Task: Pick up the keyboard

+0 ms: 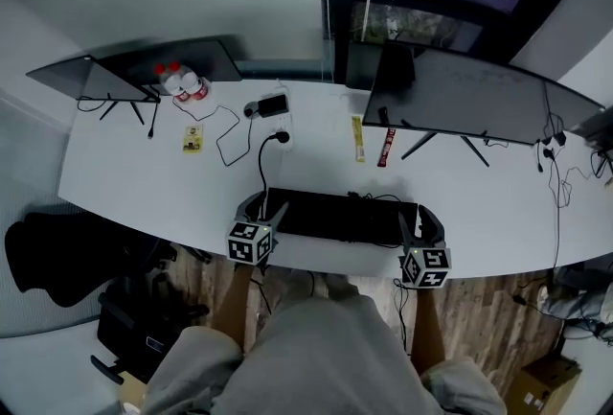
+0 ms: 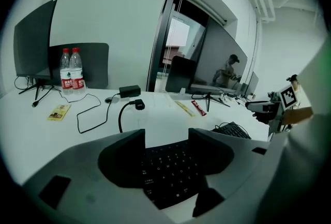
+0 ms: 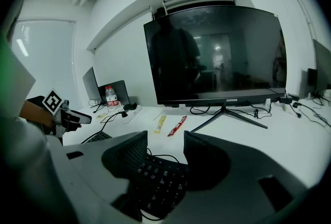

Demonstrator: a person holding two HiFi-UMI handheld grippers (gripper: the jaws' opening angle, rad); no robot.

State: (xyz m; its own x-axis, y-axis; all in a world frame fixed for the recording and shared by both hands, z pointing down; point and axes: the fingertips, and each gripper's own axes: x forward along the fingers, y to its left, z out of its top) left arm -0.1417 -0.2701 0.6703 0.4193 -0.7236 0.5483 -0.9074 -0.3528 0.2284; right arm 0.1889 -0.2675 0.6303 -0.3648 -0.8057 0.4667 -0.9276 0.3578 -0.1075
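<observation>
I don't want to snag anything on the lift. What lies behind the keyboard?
Behind the keyboard lie a curved black cable, a yellow packet, a red packet and a monitor. Whatever is under the keyboard is covered.

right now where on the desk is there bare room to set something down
Bare desk left of the keyboard, in front of the yellow card; also right of it, before the right monitor. Crowded behind the keyboard: cable, charger, snack sticks.

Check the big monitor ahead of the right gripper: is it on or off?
Off: the monitor has a dark screen in the right gripper view, showing only reflections of the room.
</observation>
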